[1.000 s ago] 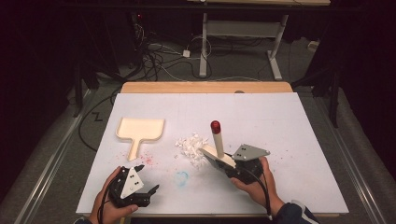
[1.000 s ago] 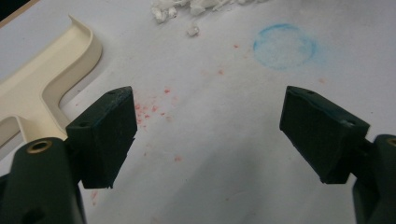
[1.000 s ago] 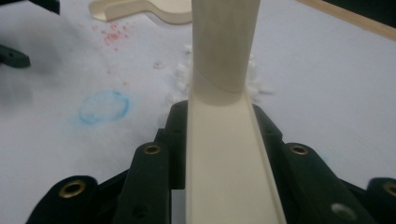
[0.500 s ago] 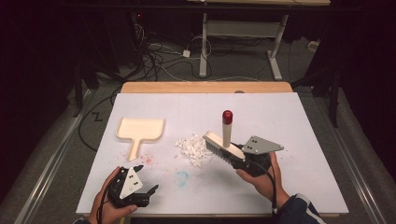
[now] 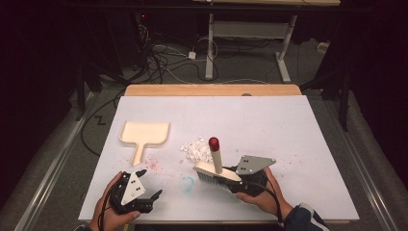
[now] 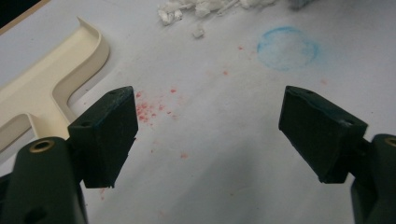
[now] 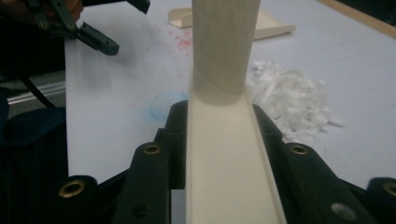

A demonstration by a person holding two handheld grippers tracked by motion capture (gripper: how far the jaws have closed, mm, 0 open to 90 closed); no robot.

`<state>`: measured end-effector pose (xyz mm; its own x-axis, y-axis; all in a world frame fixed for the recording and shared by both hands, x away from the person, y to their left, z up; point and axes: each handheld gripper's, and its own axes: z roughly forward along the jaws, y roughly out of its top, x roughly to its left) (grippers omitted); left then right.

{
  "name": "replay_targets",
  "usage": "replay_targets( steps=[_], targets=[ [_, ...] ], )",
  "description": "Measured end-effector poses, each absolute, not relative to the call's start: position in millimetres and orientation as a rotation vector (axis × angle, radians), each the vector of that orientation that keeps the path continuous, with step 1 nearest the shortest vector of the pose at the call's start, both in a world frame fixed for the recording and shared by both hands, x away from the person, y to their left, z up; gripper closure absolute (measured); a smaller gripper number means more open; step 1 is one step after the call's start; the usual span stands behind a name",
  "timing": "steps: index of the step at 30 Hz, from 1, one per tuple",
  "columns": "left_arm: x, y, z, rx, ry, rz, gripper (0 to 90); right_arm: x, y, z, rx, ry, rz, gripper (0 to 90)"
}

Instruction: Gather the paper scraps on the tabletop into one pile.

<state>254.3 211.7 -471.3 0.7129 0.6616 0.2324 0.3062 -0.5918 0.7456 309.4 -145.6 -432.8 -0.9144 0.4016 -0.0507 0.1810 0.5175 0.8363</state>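
A cream brush (image 5: 216, 171) with a red-tipped handle stands with its bristles down on the white table cover, just in front of a pile of white paper scraps (image 5: 195, 148). My right gripper (image 5: 231, 180) is shut on the brush's head; in the right gripper view the brush (image 7: 224, 130) sits clamped between both jaws, with the scraps (image 7: 289, 100) beyond it. A cream dustpan (image 5: 144, 134) lies flat at the left. My left gripper (image 5: 149, 183) rests near the front left edge, open, with nothing between its jaws (image 6: 212, 135). The dustpan (image 6: 42, 98) lies to its left.
A faint blue ring mark (image 5: 186, 183) and red specks (image 5: 151, 164) stain the white cover (image 5: 288, 125) between the grippers. The wooden table edge (image 5: 211, 90) runs along the back. Cables and desk legs (image 5: 209, 53) lie on the floor beyond.
The right gripper carried the brush a little right and away, then back left and nearer, so it now stands close in front of the scraps. The left gripper has stayed put.
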Motion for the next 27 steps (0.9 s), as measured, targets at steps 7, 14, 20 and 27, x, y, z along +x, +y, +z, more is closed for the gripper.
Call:
replay_targets(
  steps=[7,14,20,27],
  targets=[
    [255.7,210.4,-472.8,2.225,0.726,0.648,18.5,333.7,-142.5,-436.9,0.482,2.441,1.286,67.7],
    [255.4,210.6,-472.7,2.226,0.728,0.649,18.5,341.4,-153.2,-431.6,0.490,2.422,1.339,67.6],
    [254.4,211.1,-471.7,2.224,0.729,0.655,18.5,325.5,-173.9,-411.3,0.501,2.392,1.385,67.6],
    [254.5,210.1,-471.5,2.231,0.726,0.666,18.5,304.7,-205.3,-395.3,0.511,2.403,1.348,67.6]
  ],
)
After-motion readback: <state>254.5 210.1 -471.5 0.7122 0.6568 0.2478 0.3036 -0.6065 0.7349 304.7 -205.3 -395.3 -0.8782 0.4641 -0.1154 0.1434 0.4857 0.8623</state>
